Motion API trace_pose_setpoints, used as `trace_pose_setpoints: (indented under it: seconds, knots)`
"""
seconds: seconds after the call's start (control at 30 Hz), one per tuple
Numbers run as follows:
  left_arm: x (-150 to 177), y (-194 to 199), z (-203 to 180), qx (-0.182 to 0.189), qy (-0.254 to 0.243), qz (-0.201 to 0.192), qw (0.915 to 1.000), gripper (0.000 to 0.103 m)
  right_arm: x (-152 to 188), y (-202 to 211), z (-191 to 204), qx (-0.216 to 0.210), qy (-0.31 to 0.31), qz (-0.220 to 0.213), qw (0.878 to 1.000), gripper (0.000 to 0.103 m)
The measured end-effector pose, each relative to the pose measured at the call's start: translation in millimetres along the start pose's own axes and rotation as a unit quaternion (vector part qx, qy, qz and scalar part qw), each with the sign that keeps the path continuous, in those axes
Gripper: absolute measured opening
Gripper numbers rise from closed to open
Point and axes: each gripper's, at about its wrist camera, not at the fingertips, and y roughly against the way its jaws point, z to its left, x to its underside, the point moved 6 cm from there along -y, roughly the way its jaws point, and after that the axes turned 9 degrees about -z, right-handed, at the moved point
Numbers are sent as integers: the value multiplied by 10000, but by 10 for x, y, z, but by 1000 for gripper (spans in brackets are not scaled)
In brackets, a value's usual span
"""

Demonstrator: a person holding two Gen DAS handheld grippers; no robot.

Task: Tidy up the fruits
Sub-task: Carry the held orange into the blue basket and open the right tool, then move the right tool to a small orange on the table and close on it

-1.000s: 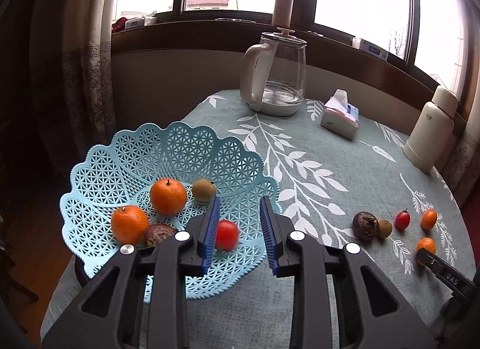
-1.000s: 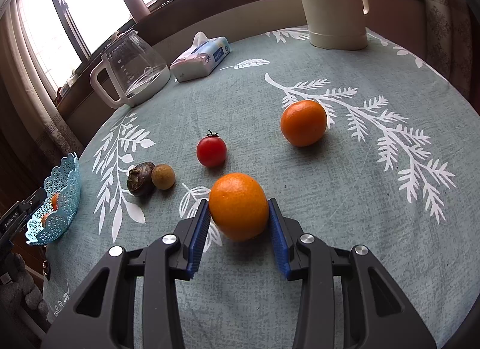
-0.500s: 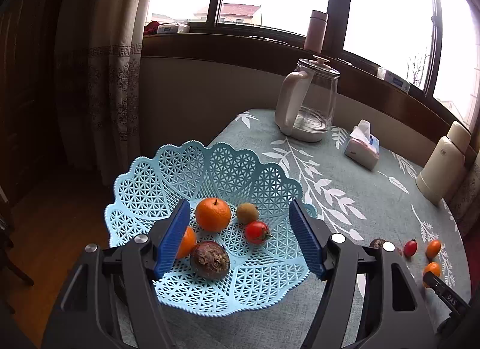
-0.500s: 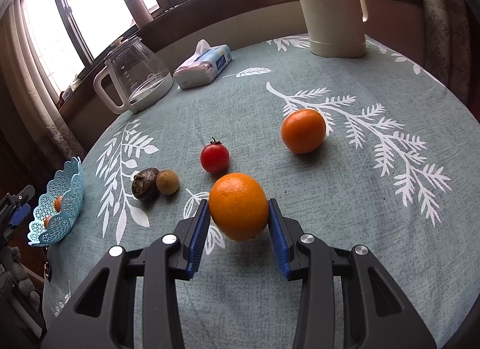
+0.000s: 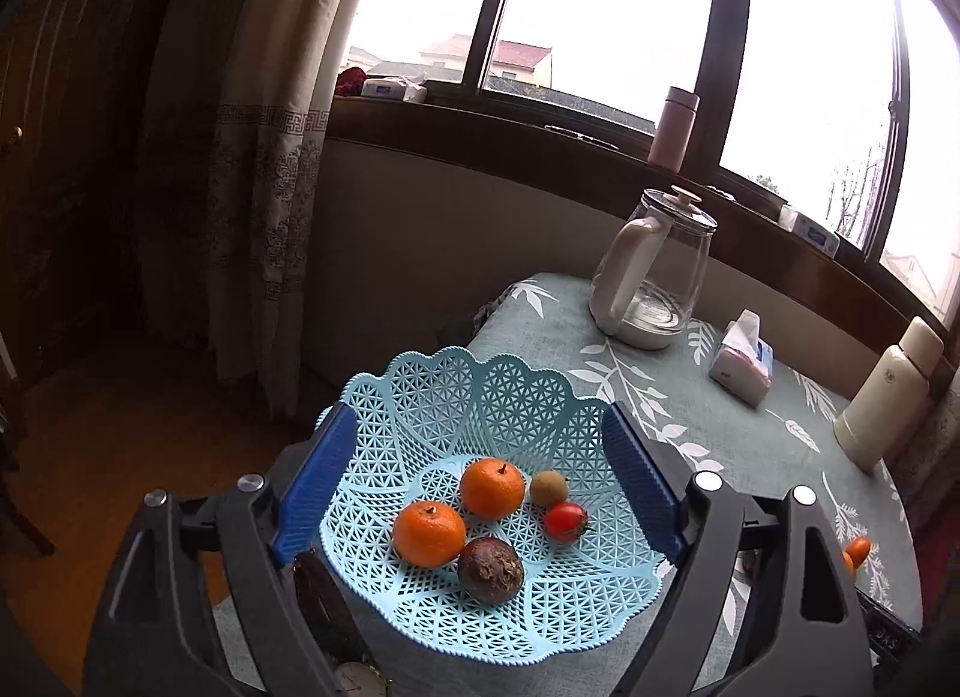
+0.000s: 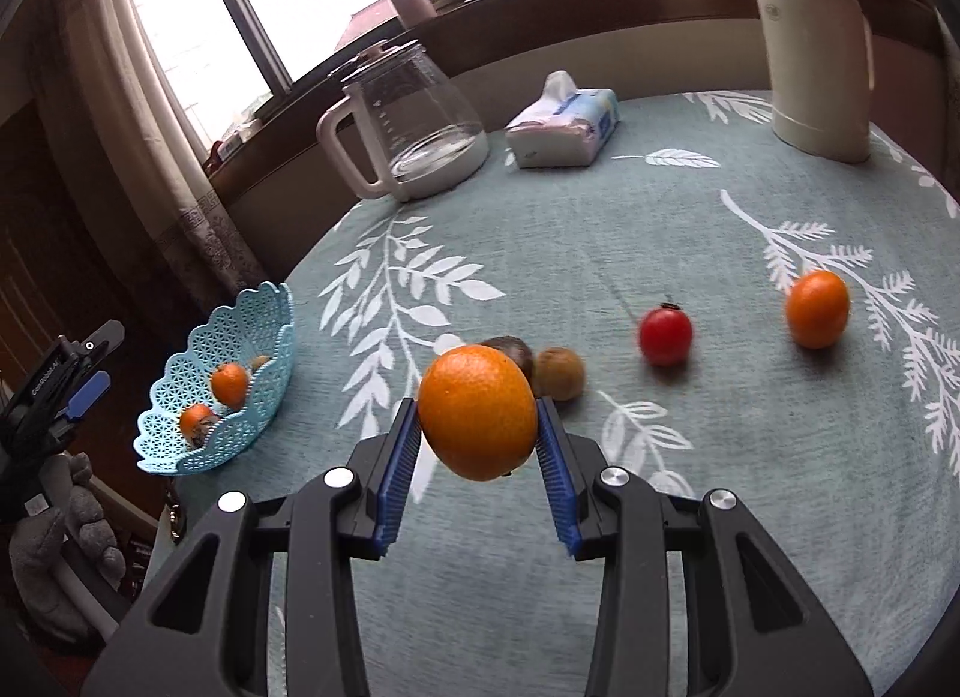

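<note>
A light blue lattice basket [image 5: 456, 397] [image 6: 252, 319] sits at the table's left edge. It holds two oranges [image 5: 492, 487], a small brownish fruit [image 5: 548, 487], a red tomato [image 5: 565, 521] and a dark passion fruit [image 5: 490, 570]. My left gripper [image 5: 480, 487] hangs wide open above the basket, holding nothing. My right gripper [image 6: 477, 433] is shut on a large orange [image 6: 477, 412], lifted above the cloth. On the table lie a tomato [image 6: 665, 335], a smaller orange [image 6: 817, 308], a brownish fruit [image 6: 559, 373] and a dark fruit [image 6: 516, 350] partly hidden behind the held orange.
A glass kettle [image 6: 414, 127], a tissue pack [image 6: 564, 127] and a cream thermos [image 6: 819, 43] stand at the table's far side. A curtain [image 5: 252, 157] and the floor lie left of the basket. The table edge runs just beside the basket.
The left gripper let go of the tomato into the basket, opened wide and drew back upward. The right gripper lifted the large orange and moved left toward the basket.
</note>
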Motion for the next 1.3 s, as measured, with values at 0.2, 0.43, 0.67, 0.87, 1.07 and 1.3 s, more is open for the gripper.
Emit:
trace_pose_setpoints:
  seconds: [0.2,0.43,0.67,0.87,1.07,1.3]
  knots:
    - [-57,27,71,-15,80,-43,10000,85,-66,-241,828,-685,414,142,9967,39]
    - [-103,69,82,40,69,-97,9999,86,-12,-477,1525,-1080,864,294,9900,39]
    - [-112,40,165,4,227,-60,9997,87,110,-721,1748,-1110,1003,518,9874,39]
    - [-87,7,160,0,201,-11,9998,87,115,-761,1766,-1139,1010,502,9871,44]
    - [-66,-3,146,6,201,22,9998,87,100,-679,1665,-1094,915,412,9889,44]
    - [-42,5,33,110,105,48,9999,87,104,-570,1549,-937,918,245,9911,44]
